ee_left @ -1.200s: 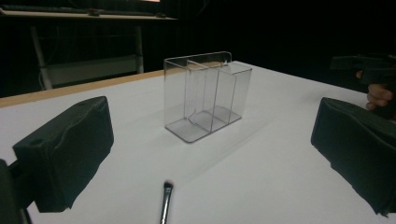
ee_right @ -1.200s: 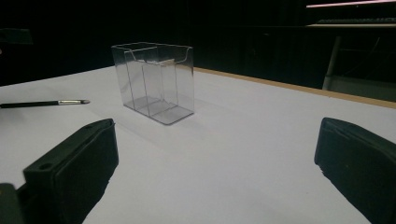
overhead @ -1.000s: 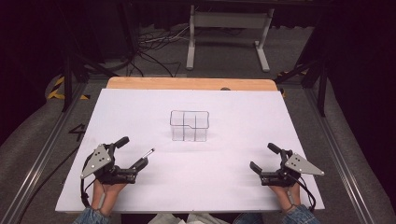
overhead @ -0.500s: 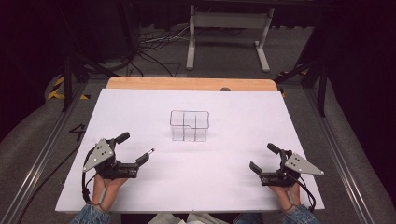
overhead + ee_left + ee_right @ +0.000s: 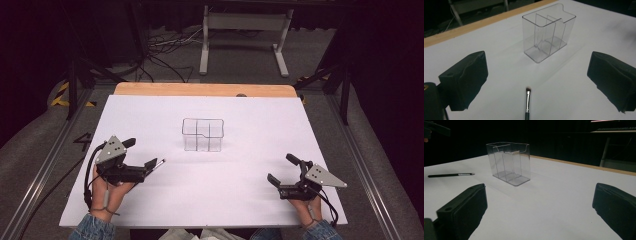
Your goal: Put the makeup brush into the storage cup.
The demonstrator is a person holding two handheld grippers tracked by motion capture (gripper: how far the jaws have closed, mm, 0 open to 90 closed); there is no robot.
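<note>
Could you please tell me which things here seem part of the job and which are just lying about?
Likely in the job:
makeup brush
clear divided organizer
left tongs, open
right tongs, open

Just lying about:
floor cables
metal stand

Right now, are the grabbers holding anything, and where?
Nothing is held. The left gripper has its jaws open around the little brush lying on the table. The right gripper is open too.

Left gripper — farther forward, toward the brush and clear organiser — jaws wide.
</note>
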